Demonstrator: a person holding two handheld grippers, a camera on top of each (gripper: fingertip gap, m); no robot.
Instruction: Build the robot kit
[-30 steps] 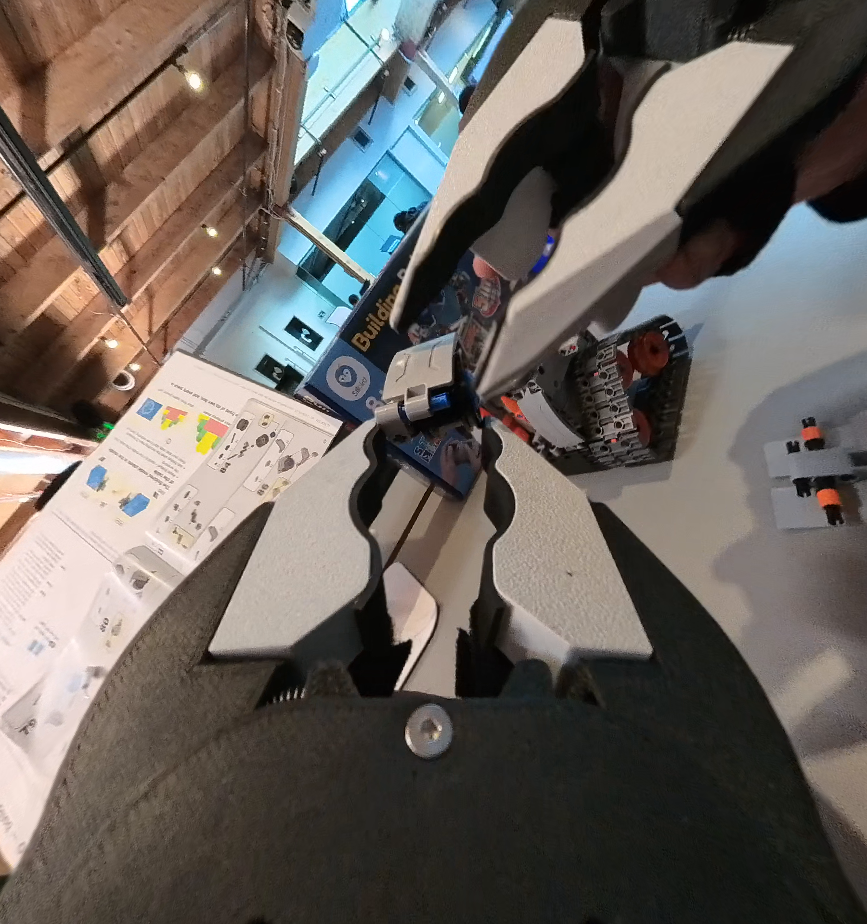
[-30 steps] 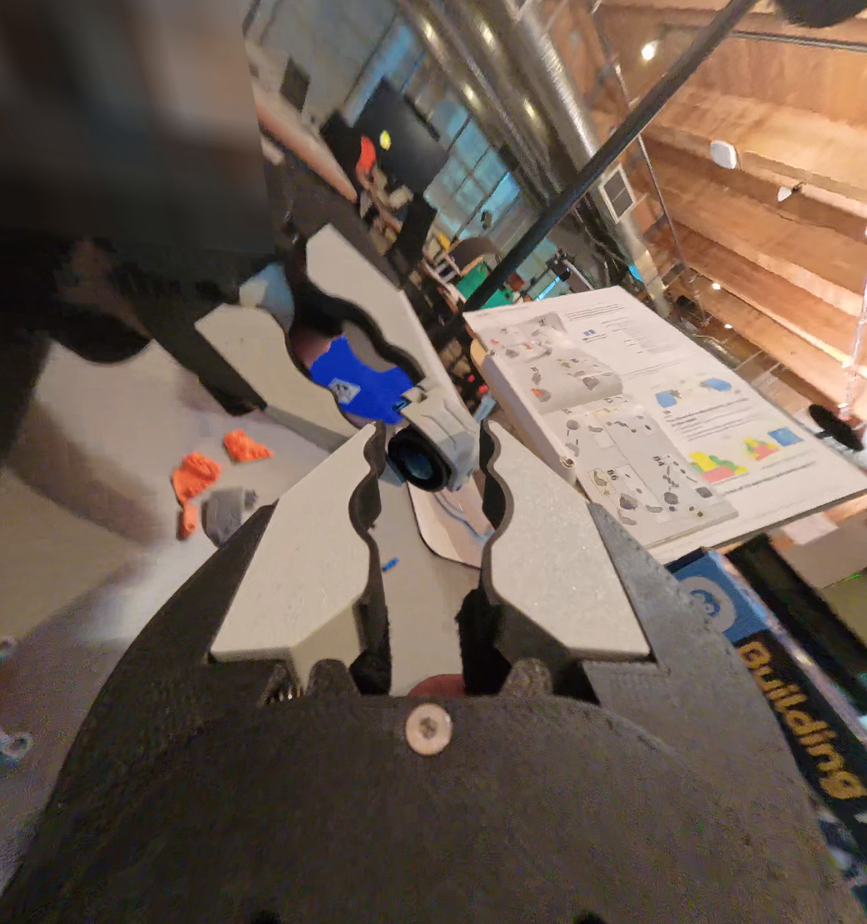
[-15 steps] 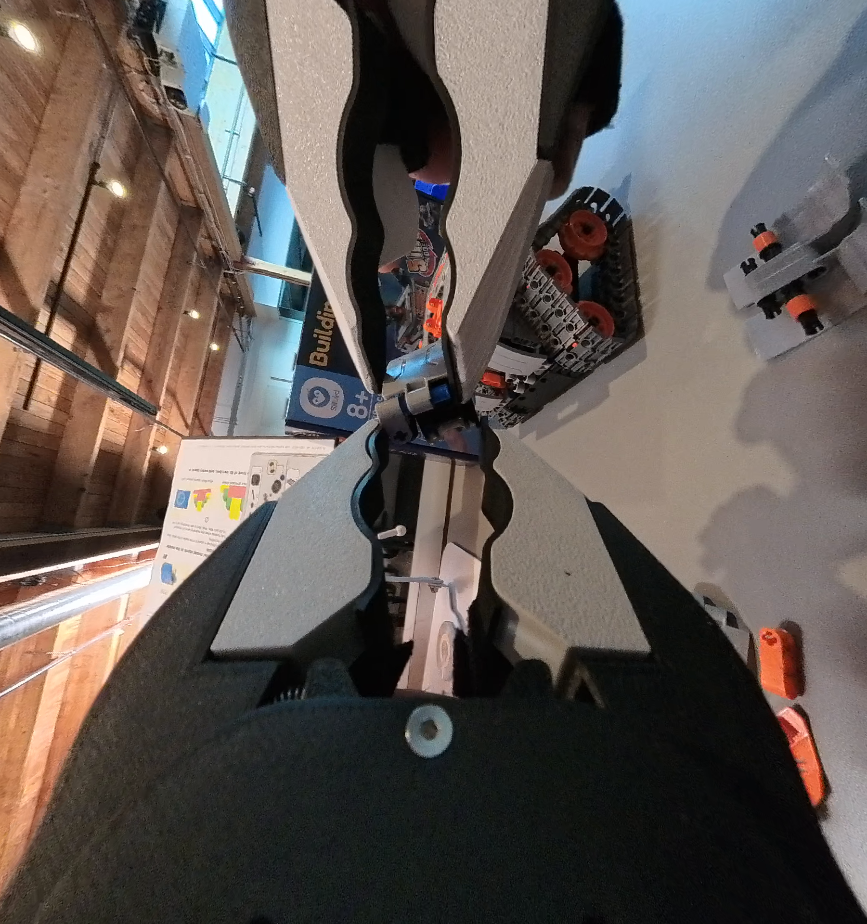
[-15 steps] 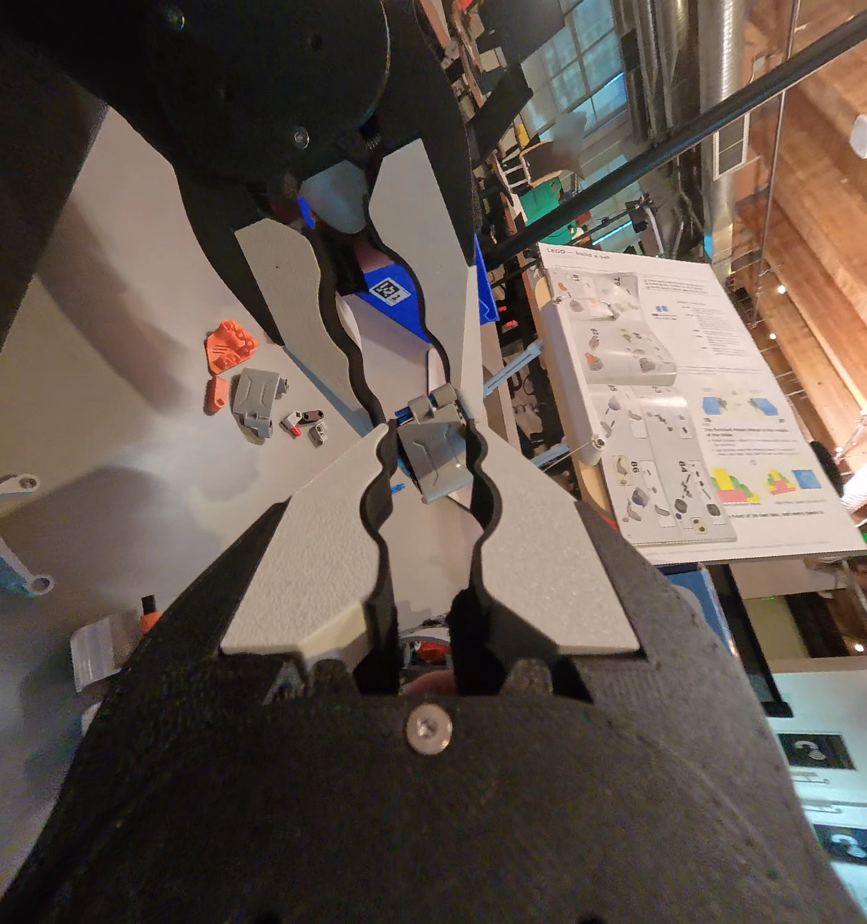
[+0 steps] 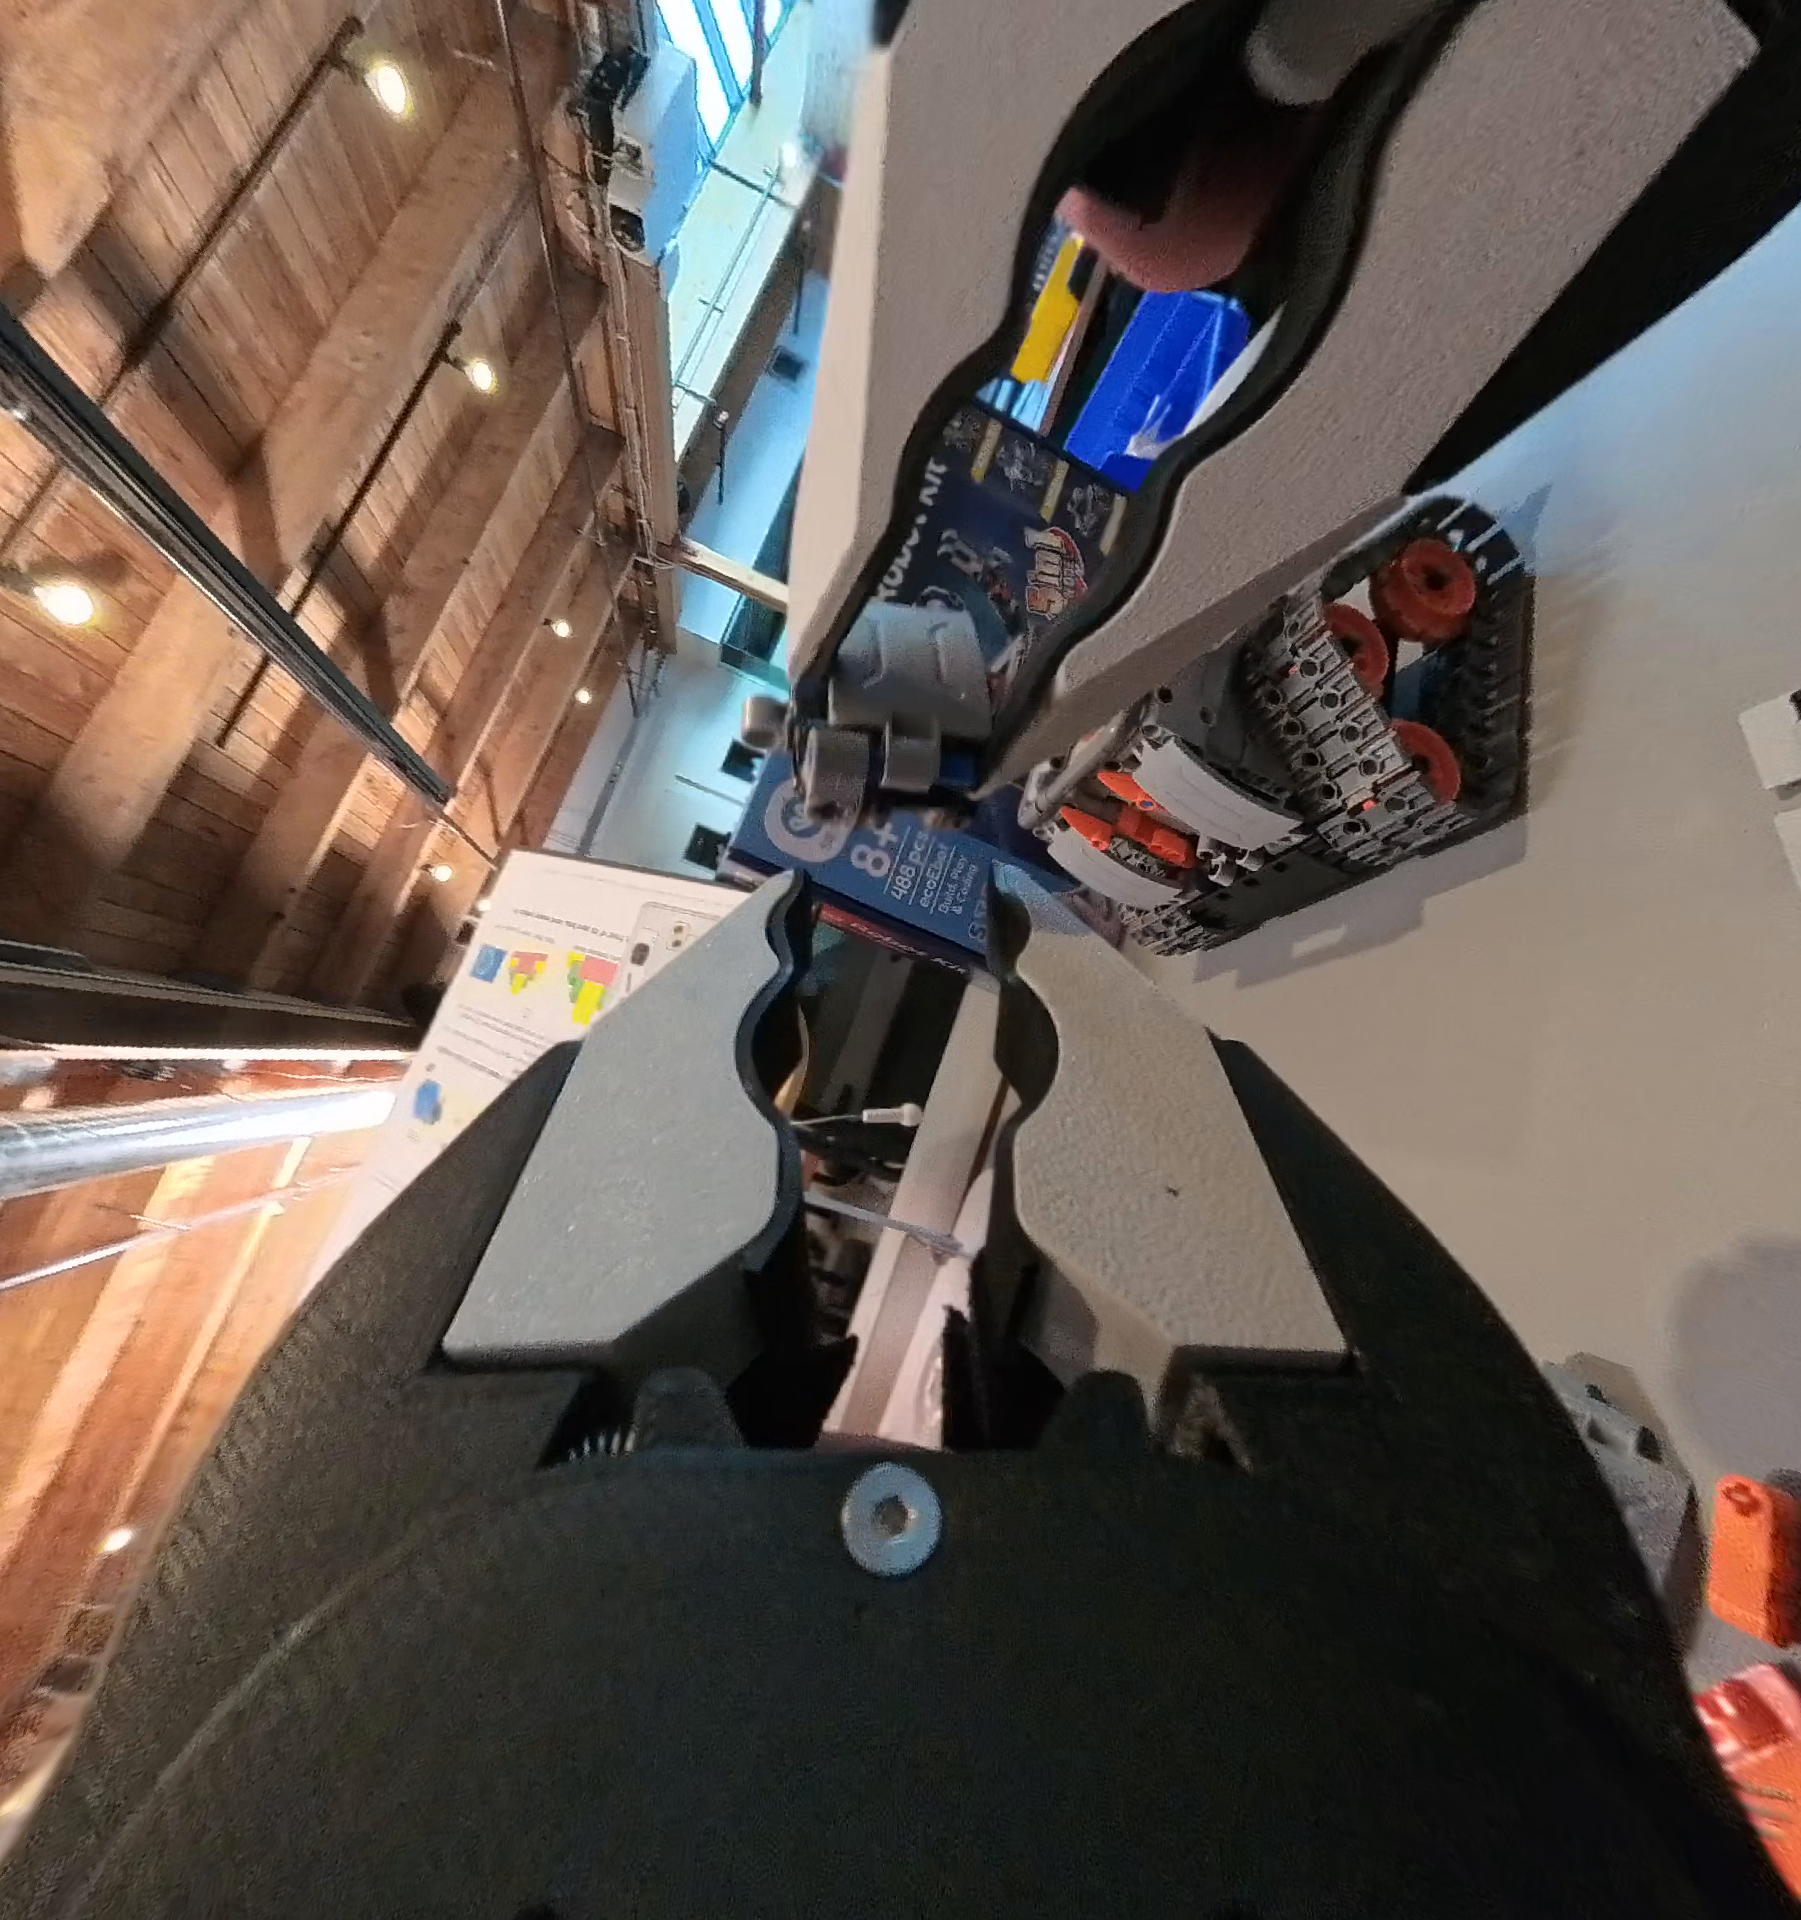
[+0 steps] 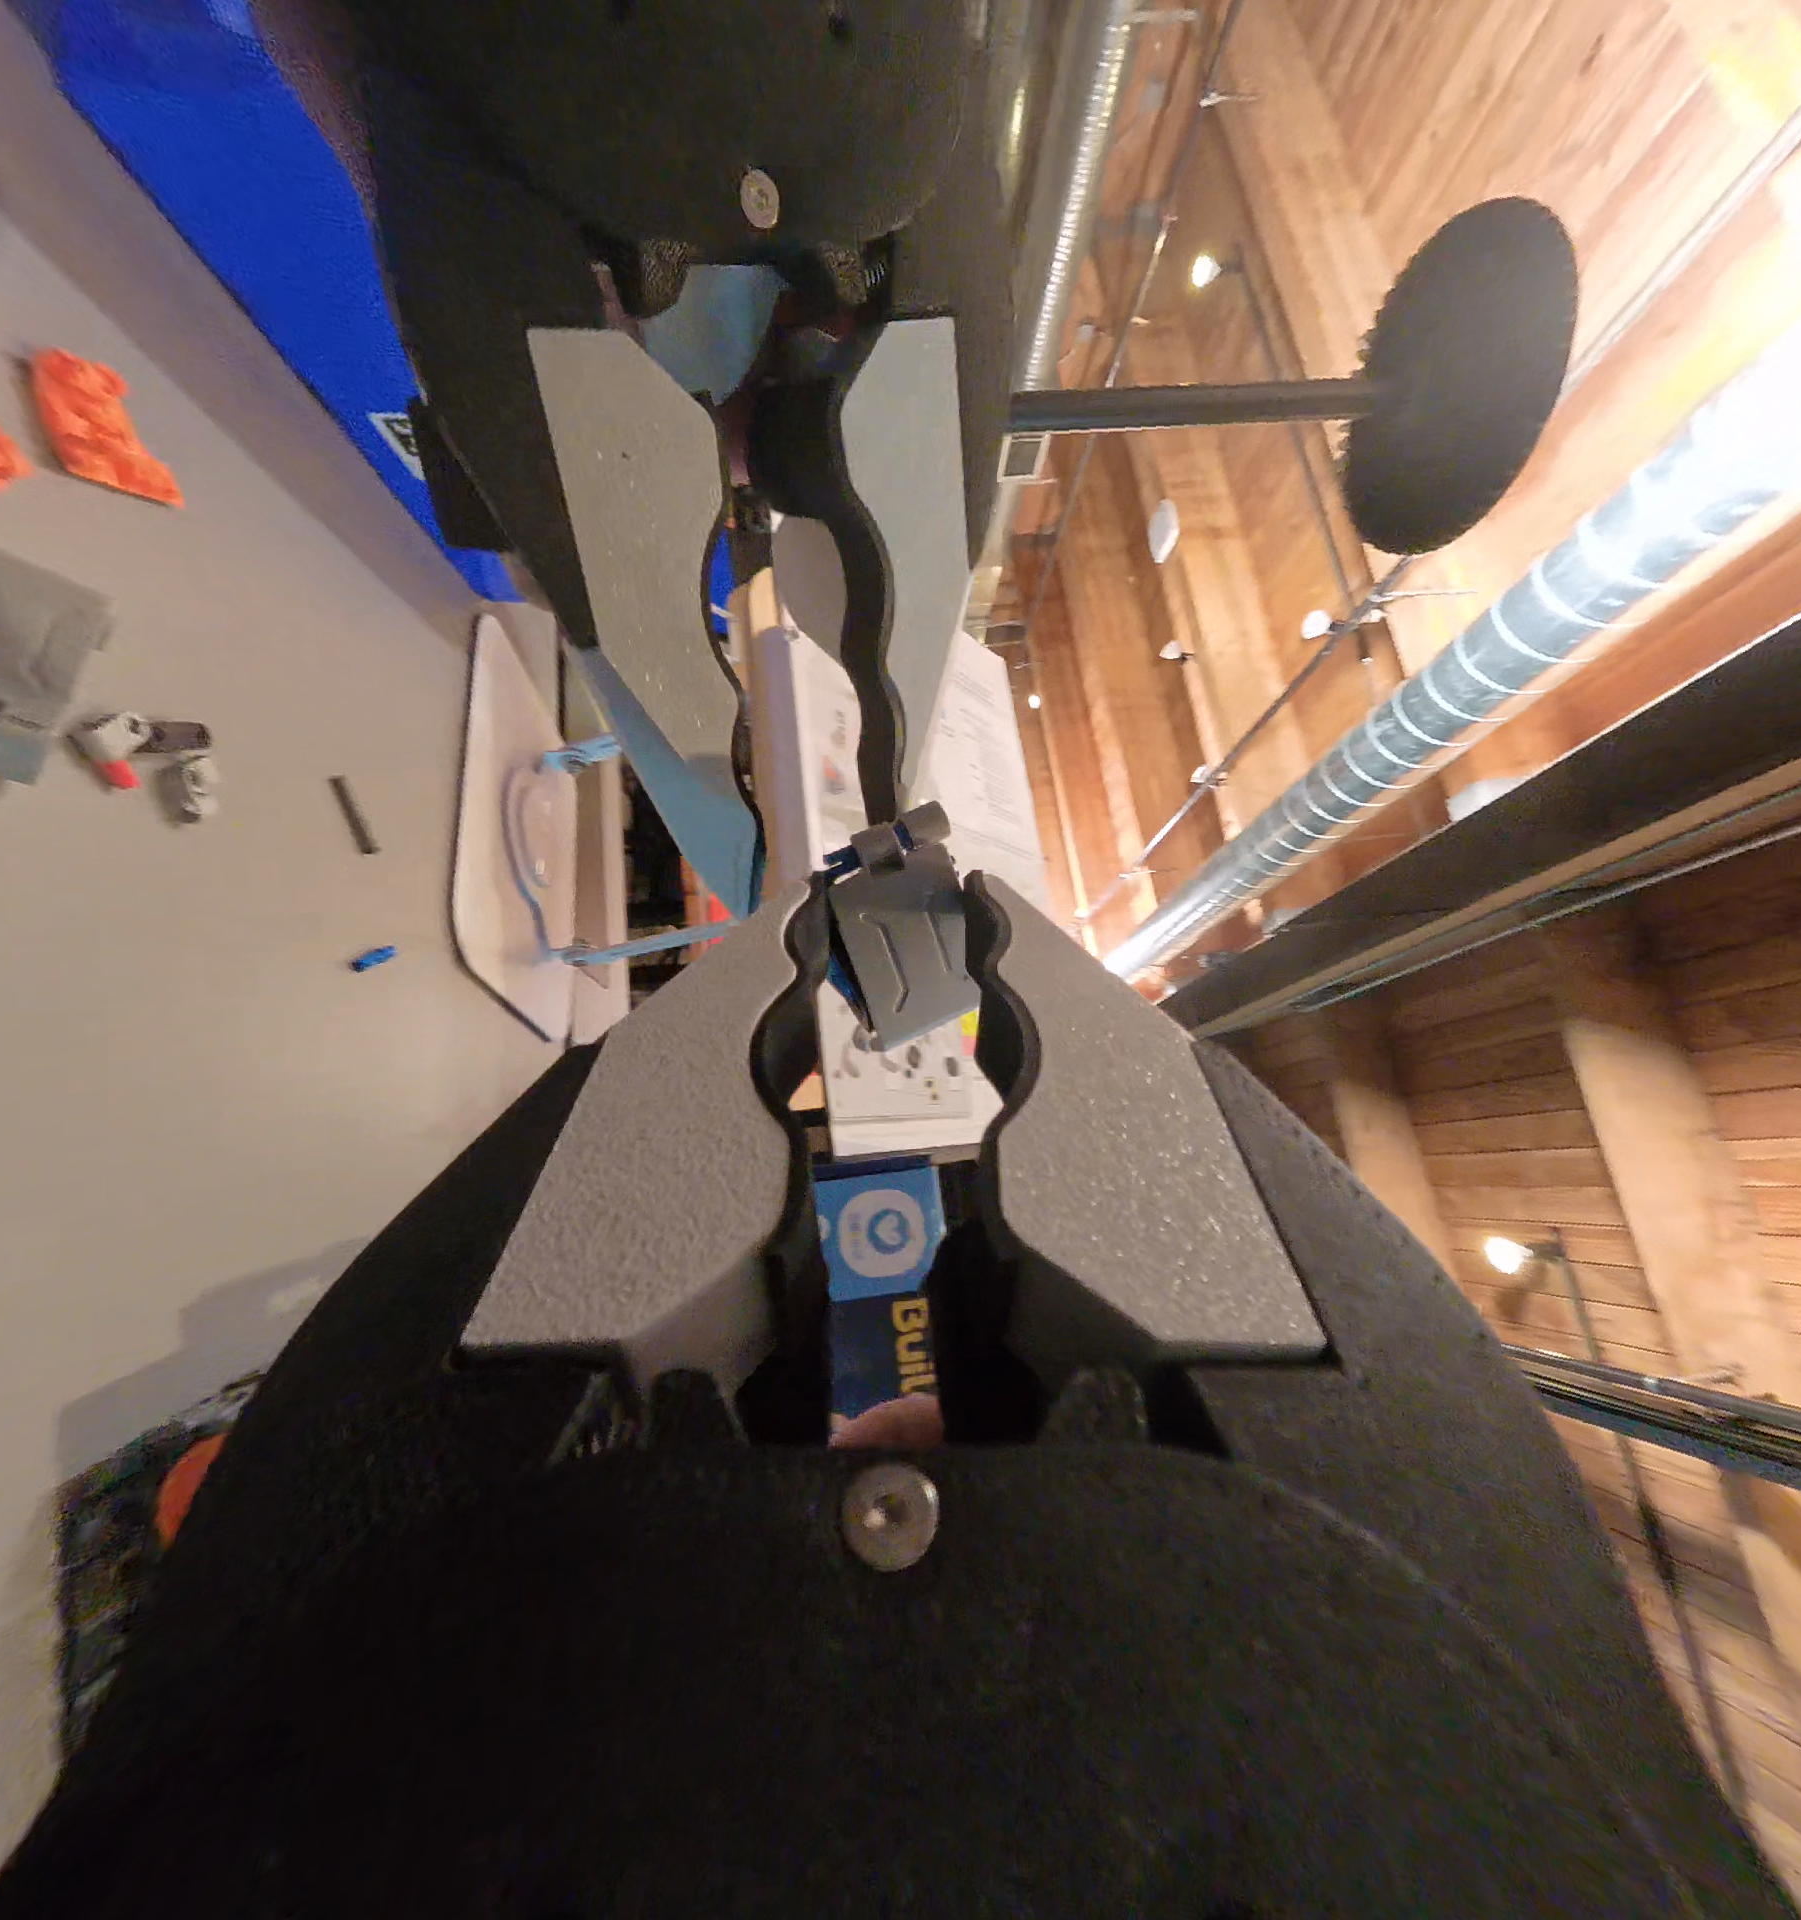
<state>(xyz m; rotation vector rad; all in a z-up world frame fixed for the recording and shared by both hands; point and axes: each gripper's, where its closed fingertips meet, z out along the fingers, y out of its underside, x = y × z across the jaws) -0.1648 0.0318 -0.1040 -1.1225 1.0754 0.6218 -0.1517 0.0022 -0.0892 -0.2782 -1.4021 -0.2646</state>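
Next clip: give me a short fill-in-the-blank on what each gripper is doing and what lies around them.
1. The right gripper is shut on a small ___ brick assembly.
2. The left gripper holds ___ between its fingers.
3. The tracked model on the table has ___ wheels.
4. The loose wedge-shaped bricks near the table's edge are ___.

Missing words: grey; nothing; orange; orange

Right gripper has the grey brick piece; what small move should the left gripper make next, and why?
Probably ease the left gripper forward toward the grey brick piece. Its jaws stand open and empty, tips just short of the piece's round connector end, while the right gripper clamps the flat panel end.
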